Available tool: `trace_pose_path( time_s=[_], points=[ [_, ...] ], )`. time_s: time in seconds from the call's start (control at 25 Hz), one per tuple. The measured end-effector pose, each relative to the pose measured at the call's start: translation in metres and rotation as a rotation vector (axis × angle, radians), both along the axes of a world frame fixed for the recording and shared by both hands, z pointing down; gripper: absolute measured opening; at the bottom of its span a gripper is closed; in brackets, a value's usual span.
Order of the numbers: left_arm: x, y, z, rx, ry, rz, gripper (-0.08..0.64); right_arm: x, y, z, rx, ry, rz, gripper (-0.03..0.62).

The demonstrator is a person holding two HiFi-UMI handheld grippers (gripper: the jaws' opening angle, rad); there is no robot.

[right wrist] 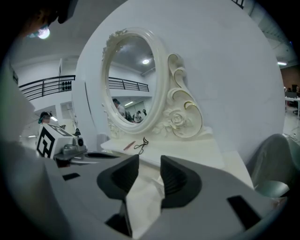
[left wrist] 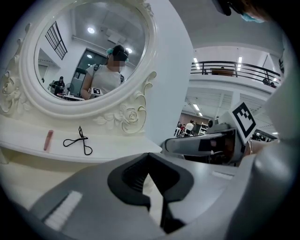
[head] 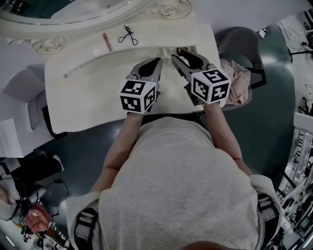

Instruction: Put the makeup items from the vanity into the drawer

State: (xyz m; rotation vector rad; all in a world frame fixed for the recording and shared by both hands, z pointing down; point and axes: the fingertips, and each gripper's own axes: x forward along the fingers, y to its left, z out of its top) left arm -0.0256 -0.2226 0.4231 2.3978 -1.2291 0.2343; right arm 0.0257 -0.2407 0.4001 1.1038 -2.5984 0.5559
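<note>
Two makeup items are in view, both untouched, both on the raised ledge (left wrist: 117, 154) at the back of the table (head: 83, 97), just below the oval mirror (head: 63, 10).

Far left: pink stick (head: 106, 41), lying flat, long axis running roughly front to back in the head view. It also shows in the left gripper view (left wrist: 48, 139) and, small, in the right gripper view (right wrist: 129, 145).

Just to its right, not touching it: black eyelash curler (head: 128, 35), flat on the ledge, with its loop handles toward the right in the head view. It is clear in the left gripper view (left wrist: 78, 140) and tiny in the right one (right wrist: 141, 146).

Centre: left tongs (head: 158, 60) hang over the front part of the table and point toward the ledge. Both items are well ahead of the tips. In their own view the left tongs (left wrist: 149, 155) have their tips together, with nothing between them.

Right of those, side by side with them: right tongs (head: 179, 52), also above the table top and aimed at the mirror (right wrist: 133, 77). In their own view the right tongs (right wrist: 150, 161) stand apart. Only bare table shows through the gap, so they hold nothing.

Far right, off the table edge: grey chair (head: 239, 44) with a pinkish cloth (head: 237, 80) on it.
</note>
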Motion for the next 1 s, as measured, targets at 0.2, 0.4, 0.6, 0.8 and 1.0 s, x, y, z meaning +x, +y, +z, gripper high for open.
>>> trace_pose_path(
  time_s=[0.2, 0.4, 0.6, 0.8, 1.0],
  points=[
    [0.000, 0.001, -0.003, 0.005, 0.000, -0.014, 0.009, -0.002, 0.007, -0.008, 0.031, -0.028, -0.022, 0.066],
    [-0.002, 0.003, -0.002, 0.014, -0.019, -0.011, 0.009, -0.011, 0.015, -0.025, 0.095, -0.134, -0.087, 0.014],
    [-0.003, 0.004, -0.005, 0.022, -0.013, -0.012, 0.009, -0.012, 0.017, -0.038, 0.168, -0.166, -0.098, 0.008],
    [-0.004, 0.006, -0.006, 0.041, -0.031, -0.015, 0.009, -0.012, 0.018, -0.039, 0.212, -0.154, -0.076, 0.008],
    [-0.002, 0.008, -0.007, 0.056, -0.047, -0.005, 0.009, -0.014, 0.023, -0.025, 0.170, -0.096, -0.074, 0.008]
  ],
)
